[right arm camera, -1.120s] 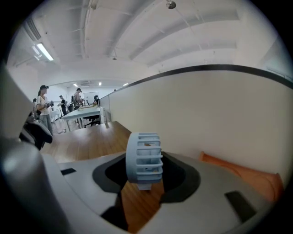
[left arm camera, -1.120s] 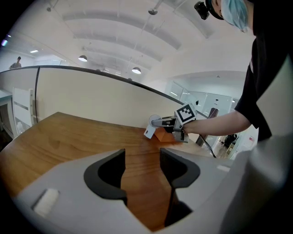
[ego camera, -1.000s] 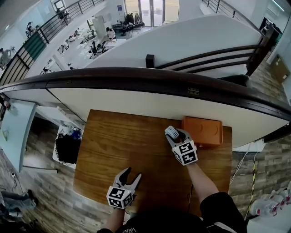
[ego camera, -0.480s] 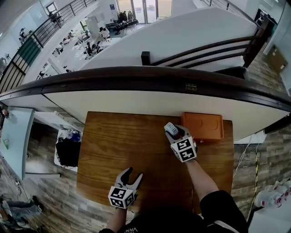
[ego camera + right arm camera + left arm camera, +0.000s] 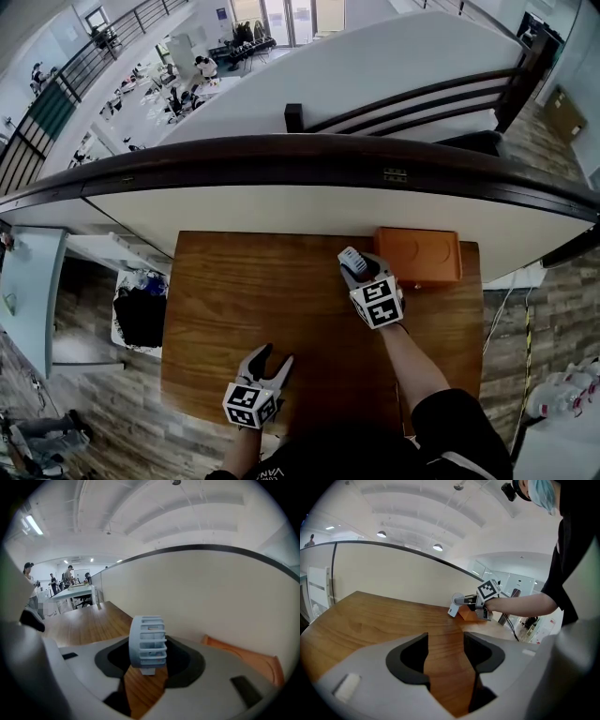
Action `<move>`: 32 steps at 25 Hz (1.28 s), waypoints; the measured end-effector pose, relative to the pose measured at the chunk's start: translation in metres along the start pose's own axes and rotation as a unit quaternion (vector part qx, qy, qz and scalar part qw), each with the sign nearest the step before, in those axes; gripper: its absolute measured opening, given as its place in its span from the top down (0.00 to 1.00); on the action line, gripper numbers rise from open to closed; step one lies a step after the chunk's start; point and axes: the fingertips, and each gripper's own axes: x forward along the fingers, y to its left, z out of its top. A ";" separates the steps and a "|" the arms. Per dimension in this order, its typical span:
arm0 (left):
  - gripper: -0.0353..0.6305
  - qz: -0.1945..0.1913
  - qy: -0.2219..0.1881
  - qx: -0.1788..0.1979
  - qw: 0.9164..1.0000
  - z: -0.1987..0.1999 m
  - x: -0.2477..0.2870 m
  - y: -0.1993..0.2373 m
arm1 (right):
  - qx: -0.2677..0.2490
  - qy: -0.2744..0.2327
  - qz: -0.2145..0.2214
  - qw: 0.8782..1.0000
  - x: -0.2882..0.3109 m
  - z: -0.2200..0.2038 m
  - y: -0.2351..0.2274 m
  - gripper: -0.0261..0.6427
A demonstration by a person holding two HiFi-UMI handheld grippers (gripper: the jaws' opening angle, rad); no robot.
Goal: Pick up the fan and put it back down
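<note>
nothing shifted, right gripper (image 5: 150, 665) clamps fan (image 5: 148, 641), own view shows slats, left gripper (image 5: 446, 656) parted

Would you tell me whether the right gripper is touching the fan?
Touching. The right gripper view shows the fan pinched between the two dark pads of the right gripper, with no gap on either side.

One fan (image 5: 352, 262); two grippers (image 5: 274, 357) (image 5: 364, 273); one orange box (image 5: 419, 256); one wooden table (image 5: 253, 291).

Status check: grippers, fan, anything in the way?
Right hand-held gripper shut on fan. Left hand-held gripper open, empty, over table. Orange box close beside fan.
</note>
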 end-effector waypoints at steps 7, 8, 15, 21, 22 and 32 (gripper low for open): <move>0.61 -0.008 -0.008 -0.004 1.000 0.004 0.000 0.009 | 0.015 0.019 -0.024 0.999 0.013 0.003 -0.005 0.68; 0.61 -0.010 -0.009 -0.006 1.000 0.005 0.000 0.010 | 0.020 0.025 -0.028 0.999 0.014 0.002 -0.007 0.68; 0.61 -0.010 -0.011 -0.011 1.000 0.005 0.000 0.026 | 0.054 0.036 -0.048 0.997 0.020 -0.003 -0.018 0.68; 0.61 -0.013 -0.015 -0.005 1.000 0.010 0.002 0.026 | 0.052 0.034 -0.056 0.997 0.021 -0.004 -0.018 0.68; 0.61 -0.013 -0.017 -0.005 1.000 0.010 0.001 0.026 | 0.056 0.031 -0.054 0.996 0.021 -0.004 -0.018 0.67; 0.61 -0.007 -0.028 -0.004 1.000 0.014 -0.015 0.019 | 0.074 -0.011 -0.044 0.996 -0.017 0.006 -0.005 0.61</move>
